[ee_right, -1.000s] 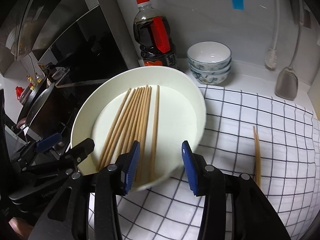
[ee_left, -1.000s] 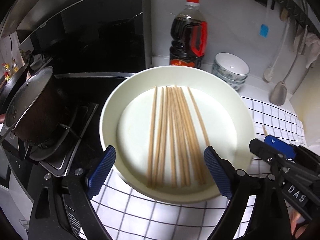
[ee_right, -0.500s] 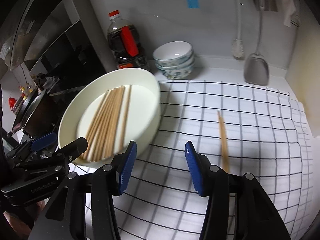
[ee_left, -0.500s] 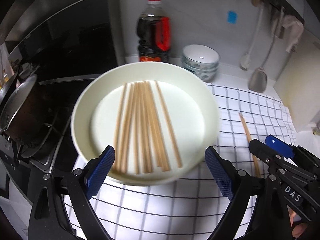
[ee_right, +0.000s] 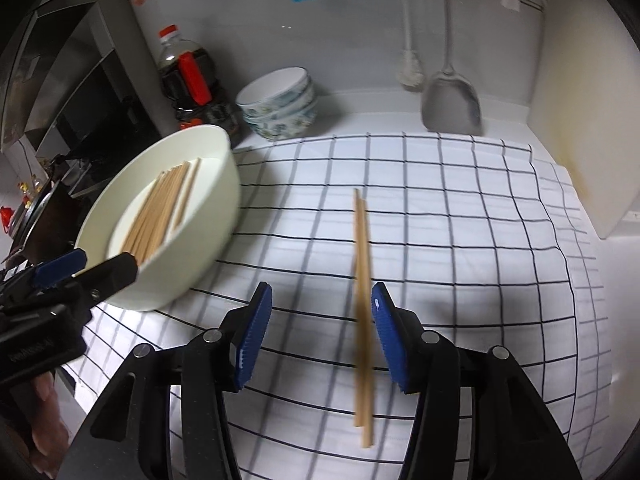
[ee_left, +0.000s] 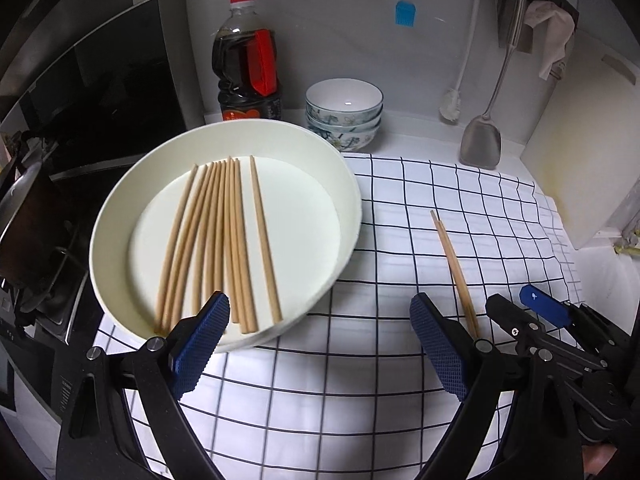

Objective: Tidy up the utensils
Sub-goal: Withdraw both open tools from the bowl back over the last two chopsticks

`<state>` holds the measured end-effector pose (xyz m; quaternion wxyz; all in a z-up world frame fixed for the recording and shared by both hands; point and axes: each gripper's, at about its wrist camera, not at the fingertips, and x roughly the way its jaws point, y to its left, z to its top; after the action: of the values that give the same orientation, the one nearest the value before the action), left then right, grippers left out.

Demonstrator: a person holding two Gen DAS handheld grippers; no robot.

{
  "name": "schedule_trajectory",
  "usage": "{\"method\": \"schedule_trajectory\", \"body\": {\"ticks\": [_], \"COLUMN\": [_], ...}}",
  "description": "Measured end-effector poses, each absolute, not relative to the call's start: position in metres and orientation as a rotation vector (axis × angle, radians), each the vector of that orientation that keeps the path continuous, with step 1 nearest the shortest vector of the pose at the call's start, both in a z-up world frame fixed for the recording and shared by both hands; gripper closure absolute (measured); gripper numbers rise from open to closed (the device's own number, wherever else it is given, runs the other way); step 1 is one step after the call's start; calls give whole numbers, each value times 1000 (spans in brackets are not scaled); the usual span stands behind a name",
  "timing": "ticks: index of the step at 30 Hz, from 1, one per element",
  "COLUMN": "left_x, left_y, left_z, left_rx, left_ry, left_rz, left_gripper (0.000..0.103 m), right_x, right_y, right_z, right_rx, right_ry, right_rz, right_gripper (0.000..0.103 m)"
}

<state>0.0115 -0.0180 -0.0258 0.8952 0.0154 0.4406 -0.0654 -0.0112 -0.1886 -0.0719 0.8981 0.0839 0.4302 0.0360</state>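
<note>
**Bench inventory: chopsticks in basin, one pair on cloth**

Left tool (ee_left: 320,344): pitched steeply down toward the bench, jaws wide apart, nothing between the blue pads. Its left finger (ee_left: 198,344) overlaps the near rim of the basin in view; contact cannot be told.

Right tool (ee_right: 320,334): also pitched steeply down, above the checked cloth (ee_right: 440,220). Jaws at a middling gap and opening. The loose chopstick pair (ee_right: 362,280) runs between the pads, close beside the right pad, not pressed by either. A hand (ee_right: 44,420) shows at the lower left of the right wrist view, behind the other tool's body.

White basin (ee_left: 348,184): round, at the left edge of the cloth, next to the stove. Holds a fan of chopsticks (ee_left: 224,240) lying flat on its floor, ends pointing toward the back wall.

Loose chopstick pair: flat on the cloth, well apart from the basin, toward the right side.

Back edge of the bench: dark sauce bottle (ee_left: 248,64) with a red cap; stack of patterned bowls (ee_left: 344,112) just beside it. A metal spatula (ee_left: 480,140) and a brush (ee_left: 460,76) hang against the wall.
</note>
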Motion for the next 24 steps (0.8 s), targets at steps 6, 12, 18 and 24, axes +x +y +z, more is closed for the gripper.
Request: {"method": "schedule_trajectory", "body": {"ticks": [6, 12, 18, 24], "left_x": [9, 6, 2, 1], "left_y": [-32, -43, -48, -50], "left_z": [-35, -44, -57, -64], "left_rx": [37, 41, 55, 59], "left_ry": [913, 918, 942, 954], "left_rz": [-129, -127, -126, -121], "left_gripper": [13, 13, 13, 13], "right_x": [-13, -11, -8, -6], "right_y": [-214, -223, -219, -218], "right_z": [-91, -116, -134, -142], "right_rx": [179, 146, 101, 73], "right_ry": [896, 924, 940, 939], "right_rz": [44, 38, 42, 37], "right_gripper": [53, 53, 53, 53]}}
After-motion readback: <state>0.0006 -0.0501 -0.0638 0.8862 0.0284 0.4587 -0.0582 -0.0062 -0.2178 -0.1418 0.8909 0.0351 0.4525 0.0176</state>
